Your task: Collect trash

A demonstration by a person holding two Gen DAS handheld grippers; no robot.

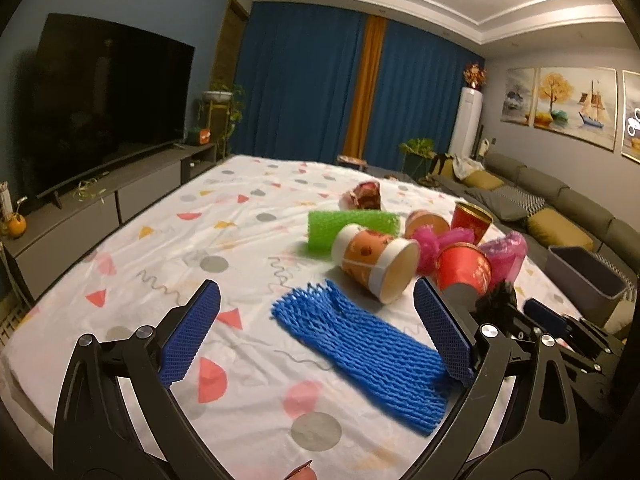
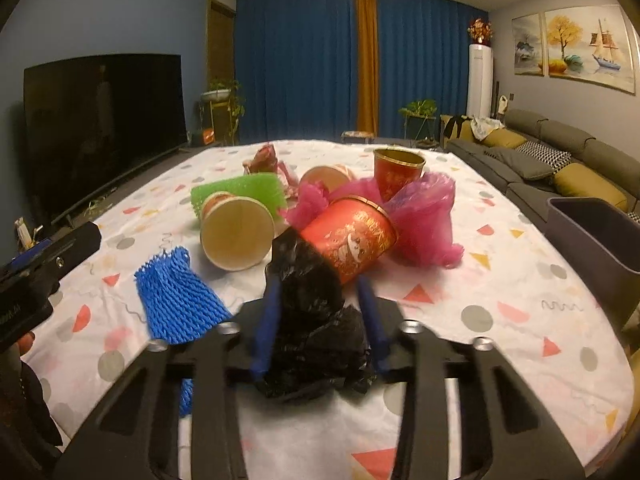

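Trash lies on a patterned white tablecloth. My left gripper is open and low over the cloth, with a blue foam net lying flat between its fingers, touching neither. Just beyond the net an orange-and-white paper cup lies on its side. My right gripper is shut on a crumpled black plastic bag, whose bulk fills the gap between the blue pads. A tipped red cup lies right in front of the bag. The blue foam net is to the bag's left.
Farther back are a green foam net, a pink net, a pink plastic bag, an upright red cup, another tipped cup and a crumpled wrapper. A grey bin stands off the table's right edge.
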